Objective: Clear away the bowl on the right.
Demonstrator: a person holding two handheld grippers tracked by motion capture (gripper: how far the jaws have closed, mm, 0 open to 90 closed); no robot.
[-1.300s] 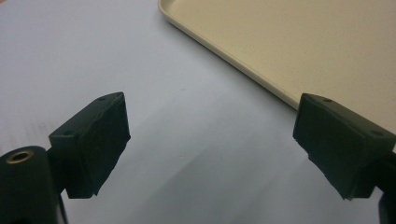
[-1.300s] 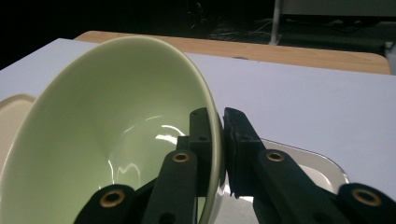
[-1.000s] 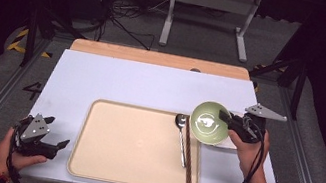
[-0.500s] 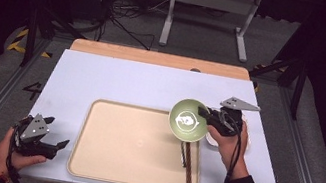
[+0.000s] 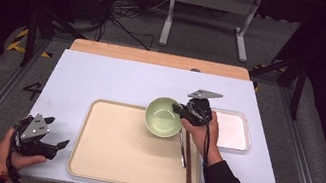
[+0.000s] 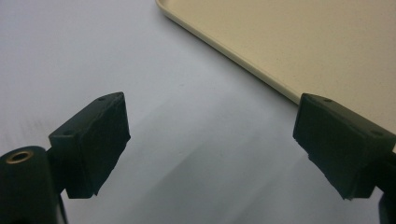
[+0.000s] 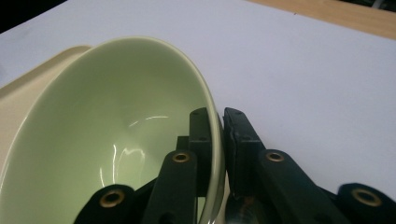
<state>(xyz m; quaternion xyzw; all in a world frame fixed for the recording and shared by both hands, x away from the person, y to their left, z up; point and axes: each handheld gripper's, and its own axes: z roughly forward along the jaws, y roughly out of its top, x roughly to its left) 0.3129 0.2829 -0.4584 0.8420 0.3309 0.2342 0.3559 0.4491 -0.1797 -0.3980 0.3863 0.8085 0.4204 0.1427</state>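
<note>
A pale green bowl (image 5: pixel 163 116) hangs over the upper right part of the beige tray (image 5: pixel 115 149). My right gripper (image 5: pixel 181 111) is shut on its right rim. In the right gripper view the two black jaws pinch the bowl's thin wall (image 7: pixel 140 130), one inside and one outside, at the right gripper (image 7: pixel 219 135). A spoon and dark chopsticks (image 5: pixel 187 162) lie along the tray's right side, partly under the hand. My left gripper (image 5: pixel 56 134) rests near the table's front left corner, open, with bare table between its jaws (image 6: pixel 210 144) beside the tray edge (image 6: pixel 243 65).
A white rectangular dish (image 5: pixel 232 131) sits to the right of the tray. The white table top (image 5: pixel 117 81) ends in a wooden strip (image 5: pixel 156 58) at the back. A metal stand and cables lie on the dark floor beyond.
My right gripper has carried the bowl leftward and slightly down, from beside the tray to over its upper right part. The left gripper has stayed put.
</note>
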